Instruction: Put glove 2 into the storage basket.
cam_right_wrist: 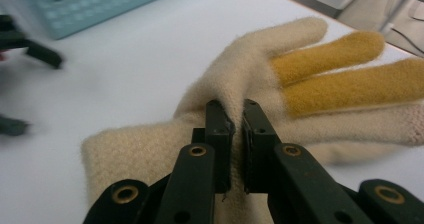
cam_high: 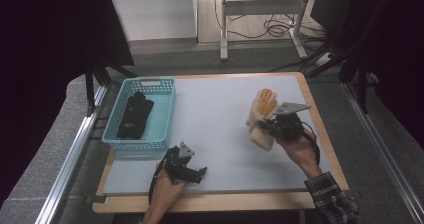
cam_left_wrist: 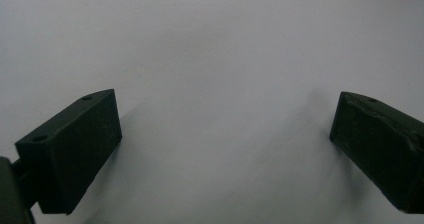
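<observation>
A cream knitted glove (cam_high: 260, 115) with yellow fingers hangs a little above the white table on the right. My right gripper (cam_high: 271, 124) is shut on a pinched fold of its palm. In the right gripper view the two black jaws squeeze the fold of the glove (cam_right_wrist: 240, 86), and the yellow fingers point to the right. A black glove (cam_high: 134, 115) lies inside the light blue basket (cam_high: 165, 115) at the left. My left gripper (cam_high: 199, 173) rests near the table's front edge, open, with bare table between its jaws (cam_left_wrist: 225, 129).
The white table top (cam_high: 215, 129) sits on a wooden board. The basket (cam_right_wrist: 95, 1) stands at the table's left side. Metal rails run along both sides of the table, and a desk frame with cables stands on the floor beyond.
</observation>
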Demonstrator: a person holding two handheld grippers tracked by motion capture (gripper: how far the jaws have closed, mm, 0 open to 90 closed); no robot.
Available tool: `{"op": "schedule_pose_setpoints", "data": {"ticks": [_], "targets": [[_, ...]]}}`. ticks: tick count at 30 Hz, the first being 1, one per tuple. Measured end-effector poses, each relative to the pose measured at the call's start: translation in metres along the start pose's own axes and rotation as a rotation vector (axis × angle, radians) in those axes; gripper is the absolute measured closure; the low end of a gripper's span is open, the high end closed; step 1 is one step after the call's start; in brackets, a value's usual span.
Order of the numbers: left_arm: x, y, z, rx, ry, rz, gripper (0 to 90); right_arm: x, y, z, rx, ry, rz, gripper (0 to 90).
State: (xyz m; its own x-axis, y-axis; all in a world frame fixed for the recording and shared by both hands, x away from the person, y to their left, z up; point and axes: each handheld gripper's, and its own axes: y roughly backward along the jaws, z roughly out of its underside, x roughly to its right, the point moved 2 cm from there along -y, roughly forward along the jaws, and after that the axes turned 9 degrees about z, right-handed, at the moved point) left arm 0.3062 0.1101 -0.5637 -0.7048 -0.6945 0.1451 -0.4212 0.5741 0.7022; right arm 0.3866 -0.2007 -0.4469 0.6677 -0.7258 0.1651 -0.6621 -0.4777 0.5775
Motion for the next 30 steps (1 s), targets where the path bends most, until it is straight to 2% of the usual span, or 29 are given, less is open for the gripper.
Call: {"op": "schedule_pose_setpoints", "data": {"ticks": [6, 9, 11, 13, 15, 18, 22, 25, 30], "targets": [[0.0, 0.0, 0.0, 0.0, 0.0, 0.0, 0.3, -0.047, -0.019, 0.0, -0.005, 0.067, -0.092, 82.1], [0.0, 0.0, 0.0, 0.002, 0.0, -0.001, 0.3, -0.065, -0.031, 0.008, -0.032, 0.074, -0.137, 80.4], [0.0, 0.0, 0.0, 0.001, -0.001, -0.001, 0.4, -0.082, -0.04, 0.018, -0.059, 0.098, -0.178, 70.3], [0.0, 0.0, 0.0, 0.002, -0.001, -0.001, 0.4, -0.09, -0.042, 0.021, -0.078, 0.11, -0.206, 58.0], [0.0, 0.0, 0.0, 0.002, -0.001, -0.002, 0.4, -0.089, -0.039, 0.02, -0.062, 0.114, -0.18, 51.9], [0.0, 0.0, 0.0, 0.002, -0.001, -0.001, 0.4, -0.074, -0.033, 0.016, -0.051, 0.072, -0.152, 52.3], [0.0, 0.0, 0.0, -0.001, -0.002, 0.0, 0.4, -0.056, -0.032, 0.024, -0.091, 0.036, -0.108, 66.9], [0.0, 0.0, 0.0, -0.001, -0.002, 0.0, 0.3, -0.053, -0.037, 0.035, -0.116, -0.003, -0.126, 68.1], [0.0, 0.0, 0.0, 0.0, 0.002, 0.0, 0.4, -0.059, -0.052, 0.047, -0.137, -0.021, -0.149, 58.8]]}}
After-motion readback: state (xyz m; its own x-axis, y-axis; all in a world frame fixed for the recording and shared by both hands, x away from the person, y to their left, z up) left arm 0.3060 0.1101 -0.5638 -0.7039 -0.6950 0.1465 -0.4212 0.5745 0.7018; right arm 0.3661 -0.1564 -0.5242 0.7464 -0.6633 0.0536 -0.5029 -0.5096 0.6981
